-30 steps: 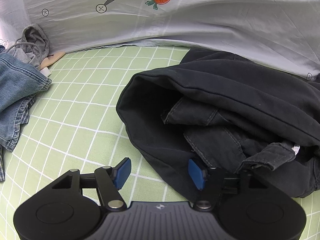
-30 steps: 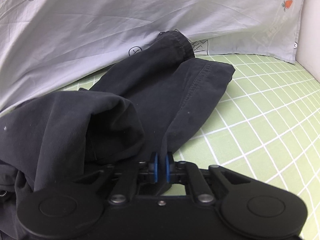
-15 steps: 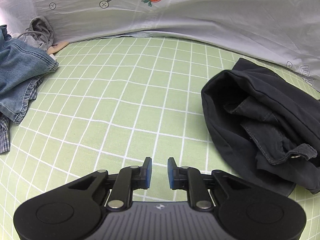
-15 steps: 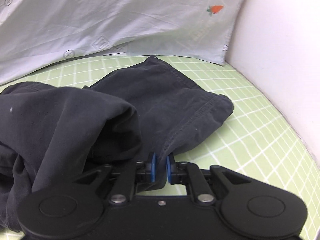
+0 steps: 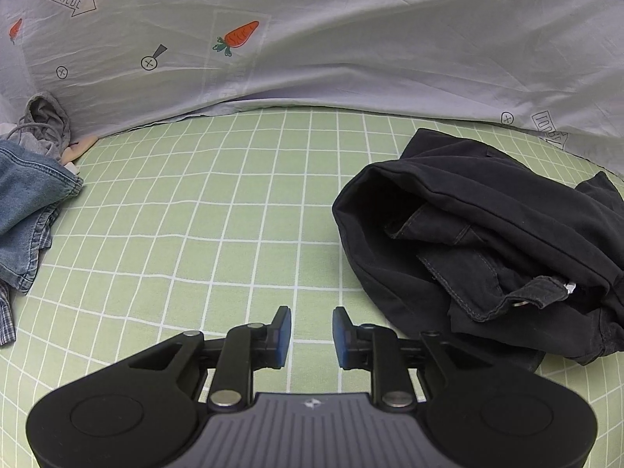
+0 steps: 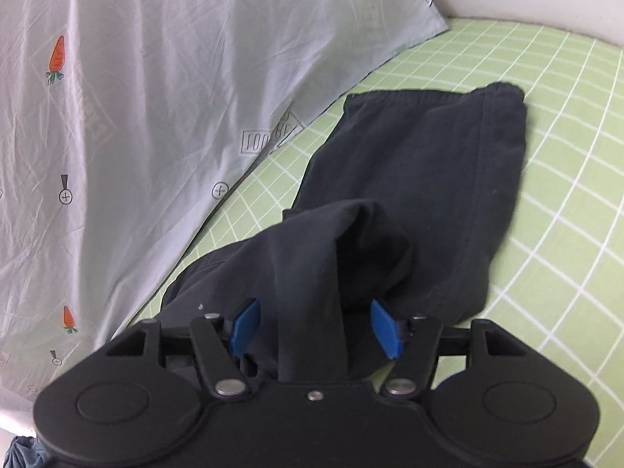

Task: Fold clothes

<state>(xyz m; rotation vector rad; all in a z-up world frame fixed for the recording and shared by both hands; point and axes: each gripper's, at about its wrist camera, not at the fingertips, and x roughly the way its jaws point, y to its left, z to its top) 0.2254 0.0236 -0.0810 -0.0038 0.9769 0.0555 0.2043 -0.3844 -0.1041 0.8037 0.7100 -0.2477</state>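
left of the black trousers (image 5: 479, 241) lie faded denim jeans (image 5: 27, 202) and a grey crumpled garment (image 5: 46, 117) on the green checked sheet (image 5: 218, 214). the left gripper (image 5: 311, 329) hangs narrowly parted, empty. the right gripper (image 6: 314, 325) gapes wide astride a soft matte fold of the trousers.

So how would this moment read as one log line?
fold clothes | left gripper open, over sheet | right gripper open, black trousers between jaws

on the bed (image 5: 234, 234), the trousers (image 5: 487, 241) lie right of centre, the jeans (image 5: 27, 202) far left, a sheet (image 5: 351, 46) behind both, a hoodie (image 5: 46, 121) behind the jeans.
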